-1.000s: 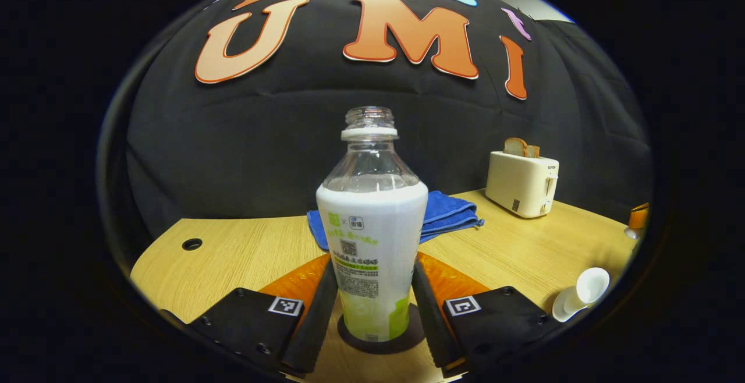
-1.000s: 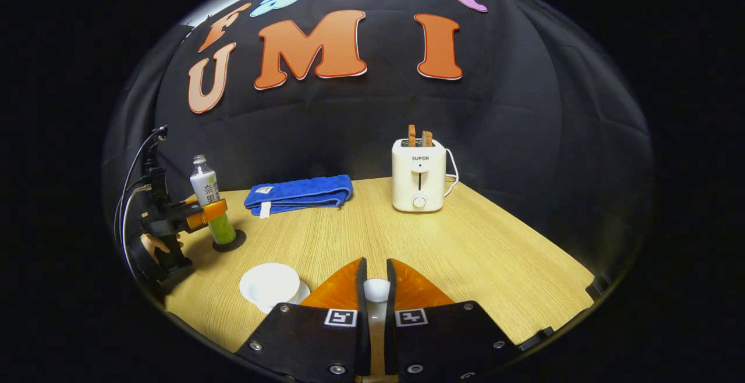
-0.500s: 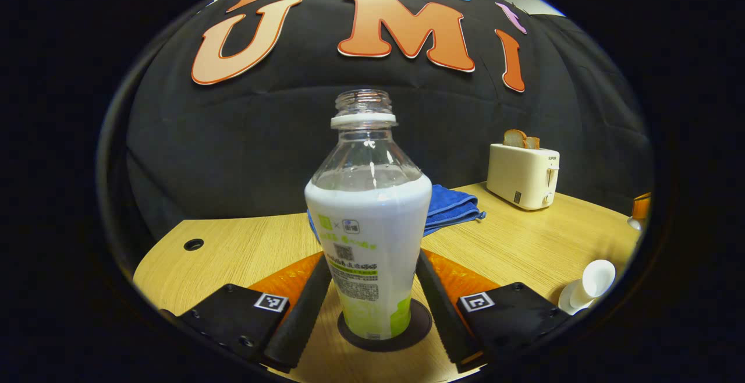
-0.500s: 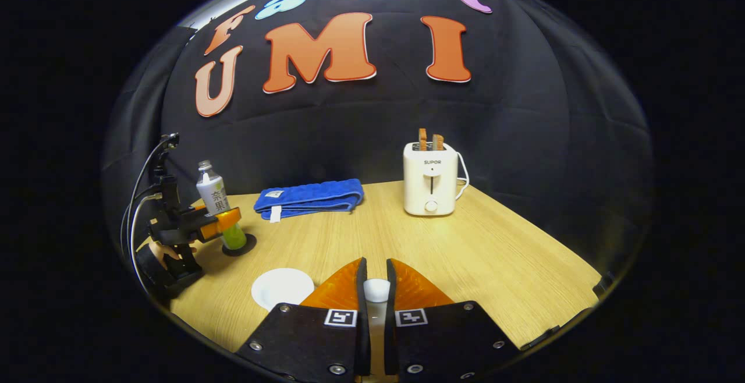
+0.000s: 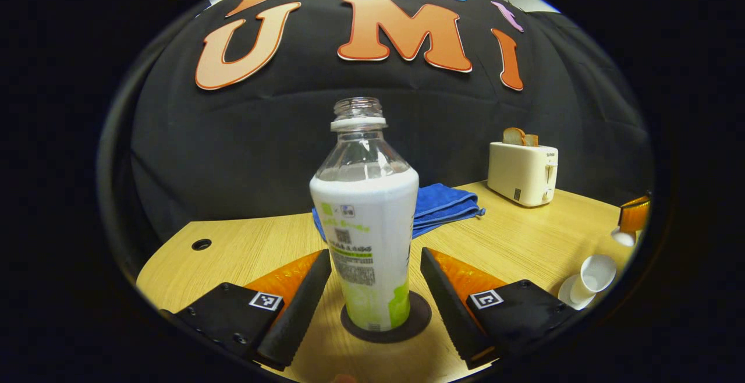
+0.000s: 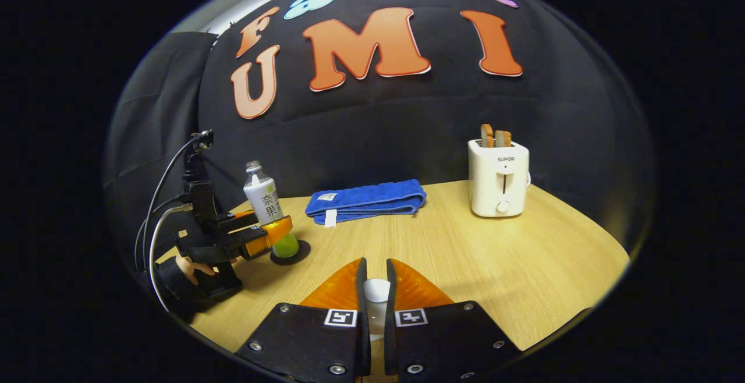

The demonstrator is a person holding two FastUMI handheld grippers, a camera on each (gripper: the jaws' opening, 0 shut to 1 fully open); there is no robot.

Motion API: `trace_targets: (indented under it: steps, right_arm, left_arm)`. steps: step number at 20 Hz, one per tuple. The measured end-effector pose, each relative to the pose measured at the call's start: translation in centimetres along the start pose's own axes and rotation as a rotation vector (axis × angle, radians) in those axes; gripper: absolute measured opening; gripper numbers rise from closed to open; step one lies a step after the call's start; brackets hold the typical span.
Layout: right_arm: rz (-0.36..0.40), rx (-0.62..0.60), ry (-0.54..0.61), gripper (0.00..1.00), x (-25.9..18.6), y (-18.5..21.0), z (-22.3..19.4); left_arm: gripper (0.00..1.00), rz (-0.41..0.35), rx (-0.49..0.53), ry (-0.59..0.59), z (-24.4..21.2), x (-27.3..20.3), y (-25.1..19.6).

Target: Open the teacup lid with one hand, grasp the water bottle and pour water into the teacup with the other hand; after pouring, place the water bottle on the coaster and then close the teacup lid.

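Note:
The water bottle, uncapped with a white and green label, stands upright on the dark round coaster. My left gripper is open, one finger on each side of the bottle with a gap at both. The white teacup sits on its saucer at the right edge. In the right gripper view, my right gripper is shut on the white teacup lid. The bottle, the coaster and the left gripper stand far left, held by a hand.
A folded blue towel lies at the back of the wooden table. A cream toaster with two slices of bread stands at the back right. A round cable hole is in the table's left corner.
My left gripper has let go of the bottle, which now stands on the coaster, and has drawn back a little. The right gripper has swung left with the lid, and the teacup has left its view.

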State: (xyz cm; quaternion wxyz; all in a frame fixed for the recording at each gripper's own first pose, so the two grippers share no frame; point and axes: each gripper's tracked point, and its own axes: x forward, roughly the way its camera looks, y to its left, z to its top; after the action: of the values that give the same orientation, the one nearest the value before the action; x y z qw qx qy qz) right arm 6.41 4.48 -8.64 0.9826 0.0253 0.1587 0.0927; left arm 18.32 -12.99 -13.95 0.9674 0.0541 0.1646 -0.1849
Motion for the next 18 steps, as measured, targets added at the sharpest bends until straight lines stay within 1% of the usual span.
trace_targets:
  steps: [2,7,12,15,16,17,18]
  right_arm:
    - [0.022,-0.024,0.005,0.1,0.8,1.0,-0.6]
    - [0.033,-0.051,0.02,0.1,2.0,1.6,-1.9]
    - [0.018,-0.089,0.029,0.16,2.4,2.0,-3.1]
    - [0.009,-0.081,0.028,0.25,2.0,1.8,-3.0]
    - [0.006,-0.073,0.024,0.27,1.6,1.8,-2.7]
    - [0.003,-0.064,0.014,0.31,1.3,1.6,-2.2]
    - [-0.004,-0.059,-0.003,0.41,0.6,1.4,-1.6]
  left_arm:
    - [1.0,0.009,-0.007,0.002,-0.3,-0.5,0.2]
    - [1.0,0.036,-0.03,0.004,-1.0,-2.6,0.9]
    - [1.0,0.064,-0.023,-0.012,-1.0,-5.1,1.0]
    - [1.0,0.091,-0.041,-0.027,-1.0,-7.1,1.3]
    - [1.0,0.104,-0.05,-0.036,-0.7,-7.8,1.6]
    - [1.0,0.116,-0.06,-0.048,-0.3,-8.6,1.8]
    - [1.0,0.131,-0.069,-0.066,0.2,-9.4,2.0]
